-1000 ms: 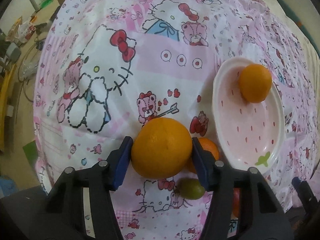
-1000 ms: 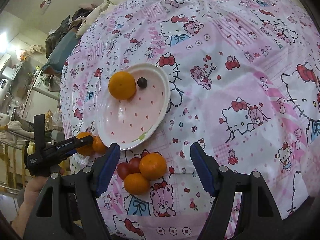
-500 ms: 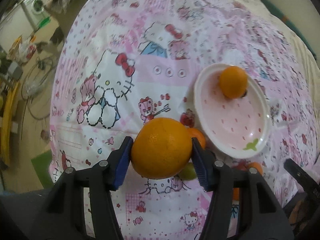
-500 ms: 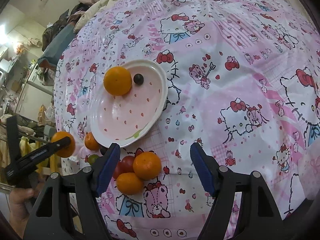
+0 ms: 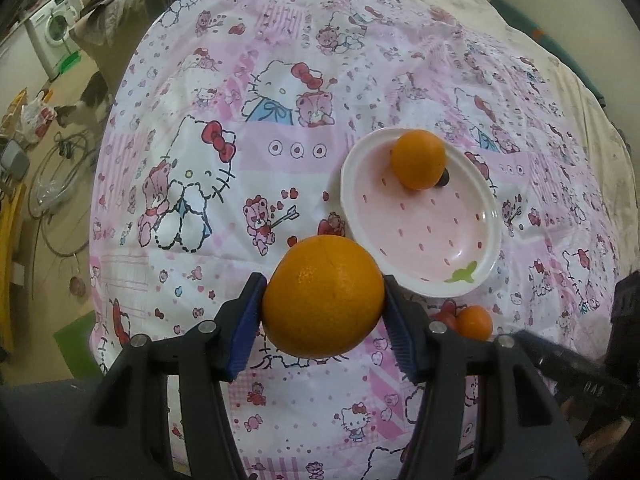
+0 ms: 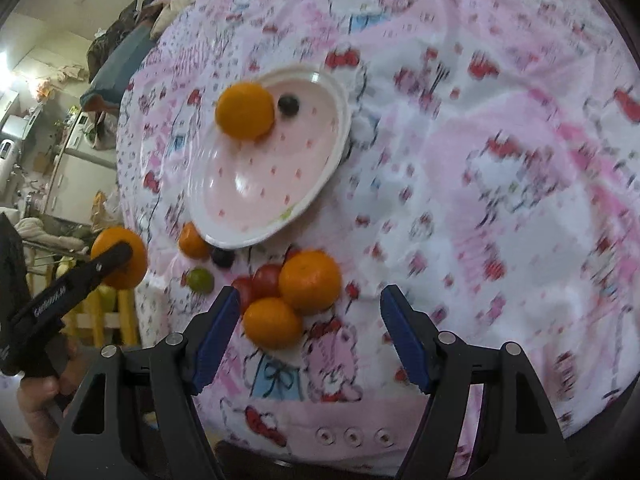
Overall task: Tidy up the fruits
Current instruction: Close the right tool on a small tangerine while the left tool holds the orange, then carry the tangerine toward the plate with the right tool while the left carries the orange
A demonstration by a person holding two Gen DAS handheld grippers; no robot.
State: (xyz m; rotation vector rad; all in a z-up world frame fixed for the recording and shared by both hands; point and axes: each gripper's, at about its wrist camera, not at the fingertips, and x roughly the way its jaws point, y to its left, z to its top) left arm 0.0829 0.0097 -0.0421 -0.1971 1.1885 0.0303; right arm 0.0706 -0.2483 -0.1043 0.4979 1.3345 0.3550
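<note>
While my left gripper (image 5: 323, 303) clamps a large round orange (image 5: 323, 295) above the cloth, one orange (image 6: 245, 111) and a dark berry (image 6: 288, 105) sit in the pink oval dish (image 6: 224, 232); my right gripper (image 6: 310, 336) hovers open over loose fruit (image 6: 310, 280). Most sorting remains, I judge.

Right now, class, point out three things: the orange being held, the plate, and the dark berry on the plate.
held orange (image 5: 323, 297), left wrist view, centre of its peel
plate (image 5: 468, 236), left wrist view, bare pink inside
dark berry (image 6: 288, 105), right wrist view, its middle
</note>
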